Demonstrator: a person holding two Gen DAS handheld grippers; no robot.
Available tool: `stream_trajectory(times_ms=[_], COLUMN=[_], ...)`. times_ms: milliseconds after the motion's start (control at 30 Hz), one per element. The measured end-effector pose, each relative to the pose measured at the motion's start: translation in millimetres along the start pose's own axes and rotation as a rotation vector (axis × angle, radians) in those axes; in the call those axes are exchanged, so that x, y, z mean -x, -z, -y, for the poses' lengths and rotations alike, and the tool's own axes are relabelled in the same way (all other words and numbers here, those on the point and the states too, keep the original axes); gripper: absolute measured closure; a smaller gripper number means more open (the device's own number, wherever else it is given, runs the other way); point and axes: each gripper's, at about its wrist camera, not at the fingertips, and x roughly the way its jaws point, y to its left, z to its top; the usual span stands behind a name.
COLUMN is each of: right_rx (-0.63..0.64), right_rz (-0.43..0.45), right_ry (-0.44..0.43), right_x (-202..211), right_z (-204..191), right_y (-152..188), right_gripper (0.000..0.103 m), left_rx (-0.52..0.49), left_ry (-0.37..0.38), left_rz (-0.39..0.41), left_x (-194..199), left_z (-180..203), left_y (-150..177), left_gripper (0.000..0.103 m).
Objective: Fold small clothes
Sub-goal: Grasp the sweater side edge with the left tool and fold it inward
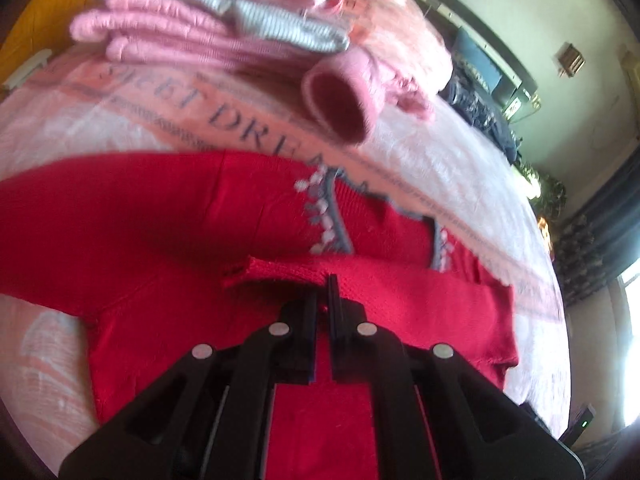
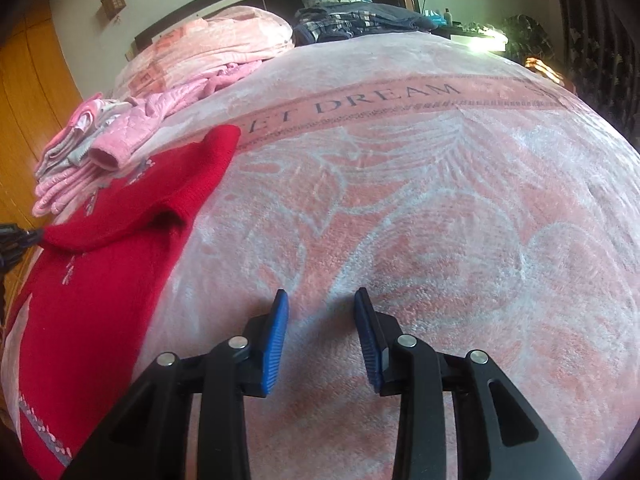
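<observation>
A red knitted sweater (image 1: 140, 220) with a grey and white trim lies spread on the pink blanket (image 1: 420, 168). One sleeve (image 1: 380, 280) is laid across its body. My left gripper (image 1: 324, 292) is shut on that sleeve's cuff edge, just above the body. In the right wrist view the sweater (image 2: 100, 272) lies at the left, and the left gripper (image 2: 16, 240) shows at the frame edge holding the sleeve tip. My right gripper (image 2: 320, 300) hovers open over bare blanket (image 2: 440, 220) to the right of the sweater, with nothing between its blue pads (image 2: 276, 340).
A stack of folded pink and grey clothes (image 1: 200, 28) sits just beyond the sweater, with a pink cuff (image 1: 340, 100) sticking out; the stack (image 2: 80, 152) also shows in the right wrist view. A folded pink blanket (image 2: 224, 44) and dark clothes (image 2: 352, 20) lie by the headboard. A wooden wardrobe (image 2: 28, 92) stands at the left.
</observation>
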Motion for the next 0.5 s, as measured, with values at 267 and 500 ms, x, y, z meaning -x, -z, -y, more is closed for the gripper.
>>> stream_trajectory(times_ms=[267,500], right_rx=[0.028,0.076], right_rz=[-0.043,-0.141], right_ry=[-0.161,-0.165], right_x=[-19,-63], right_z=[-79,-138], right_y=[-64,-95], right_gripper=[0.068,0.068], left_rx=[0.126,0.068], left_ry=[0.01,0.065], left_rz=[0.043,0.02], left_x=[18,-1], left_z=[-34,-1], left_y=[18,-1], left_gripper=[0.091,0.08])
